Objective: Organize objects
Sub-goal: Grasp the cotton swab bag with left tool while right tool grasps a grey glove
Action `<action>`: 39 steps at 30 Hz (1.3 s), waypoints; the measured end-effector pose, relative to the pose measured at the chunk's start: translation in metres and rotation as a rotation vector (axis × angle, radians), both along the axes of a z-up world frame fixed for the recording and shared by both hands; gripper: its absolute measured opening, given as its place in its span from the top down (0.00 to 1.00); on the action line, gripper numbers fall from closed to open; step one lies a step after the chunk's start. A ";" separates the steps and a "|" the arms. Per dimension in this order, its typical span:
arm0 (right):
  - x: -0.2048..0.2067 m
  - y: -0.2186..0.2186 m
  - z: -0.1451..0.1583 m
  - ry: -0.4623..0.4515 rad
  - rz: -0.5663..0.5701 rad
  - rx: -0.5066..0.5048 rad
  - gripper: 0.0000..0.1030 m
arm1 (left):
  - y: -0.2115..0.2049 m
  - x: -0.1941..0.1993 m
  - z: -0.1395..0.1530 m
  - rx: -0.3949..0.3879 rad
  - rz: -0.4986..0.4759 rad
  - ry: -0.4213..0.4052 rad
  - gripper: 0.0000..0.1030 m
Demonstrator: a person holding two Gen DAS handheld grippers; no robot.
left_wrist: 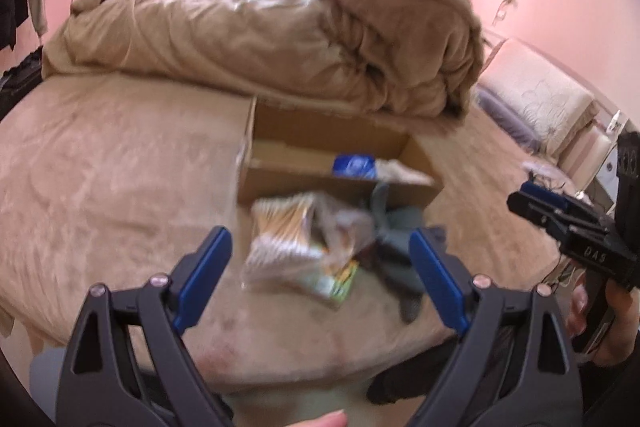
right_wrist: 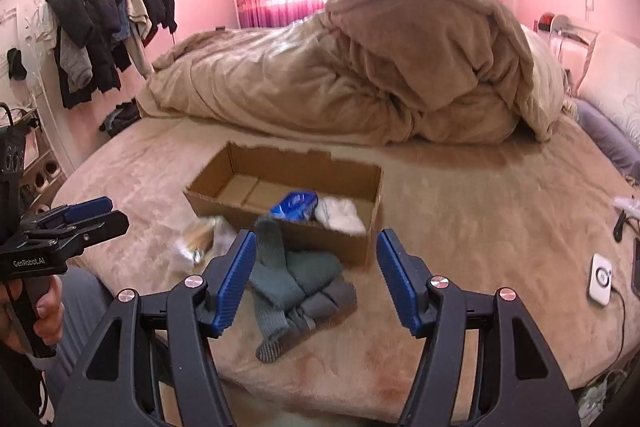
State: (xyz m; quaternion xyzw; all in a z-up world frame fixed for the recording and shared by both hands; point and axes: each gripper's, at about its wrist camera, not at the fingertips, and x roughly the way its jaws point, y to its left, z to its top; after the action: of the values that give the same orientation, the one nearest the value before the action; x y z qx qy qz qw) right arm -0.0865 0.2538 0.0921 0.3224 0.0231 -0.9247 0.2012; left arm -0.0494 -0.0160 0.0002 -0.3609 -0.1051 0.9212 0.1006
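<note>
Here, an open cardboard box (right_wrist: 288, 187) sits mid-bed (right_wrist: 480, 227), in front of a heaped tan duvet (right_wrist: 360, 79). Inside, toward its right end: a blue packet (right_wrist: 294, 205) and, just right of it, a white bundle (right_wrist: 340, 215). The box's left half shows bare cardboard.

Grey socks (right_wrist: 296, 283) lie in a loose pile on the bed against the box's near wall, one sock propped up on that wall. Left of the socks, a clear bag (left_wrist: 288, 239) with yellowish contents lies on the bed; blurred in both views, contents not readable.

Left gripper (left_wrist: 320, 275): released, jaws spread wide, nothing between them, hovering near the bag and socks. Right gripper (right_wrist: 316, 275): also released, jaws wide, empty, above the socks. In the left wrist view it (left_wrist: 532, 205) appears side-on at the right edge, held by a hand (left_wrist: 608, 319).

Far left, dark clothes (right_wrist: 108, 31) hang on a rack. On the bed's right edge lies a small white device (right_wrist: 601, 279) with a cable.
</note>
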 end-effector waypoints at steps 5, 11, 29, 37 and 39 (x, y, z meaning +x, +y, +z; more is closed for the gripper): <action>-0.009 0.002 -0.028 -0.057 -0.014 0.020 0.36 | 0.000 -0.005 -0.028 -0.006 0.012 -0.059 0.11; -0.025 0.006 -0.063 -0.132 -0.032 0.030 0.36 | 0.003 -0.012 -0.049 -0.027 0.012 -0.099 0.11; -0.061 -0.001 -0.121 -0.284 0.006 -0.027 0.40 | -0.010 -0.032 -0.082 -0.003 0.041 -0.137 0.11; -0.055 -0.006 -0.118 -0.297 0.091 -0.057 0.75 | -0.010 -0.052 -0.068 -0.039 0.042 -0.103 0.11; -0.051 -0.002 -0.114 -0.291 0.090 -0.072 0.77 | -0.011 -0.065 -0.072 -0.037 0.039 -0.124 0.11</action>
State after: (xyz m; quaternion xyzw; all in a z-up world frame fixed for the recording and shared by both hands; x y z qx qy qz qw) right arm -0.1378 0.2522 -0.0219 0.4441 -0.0248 -0.8586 0.2551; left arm -0.1146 -0.0272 -0.0714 -0.4170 -0.1010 0.9006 0.0691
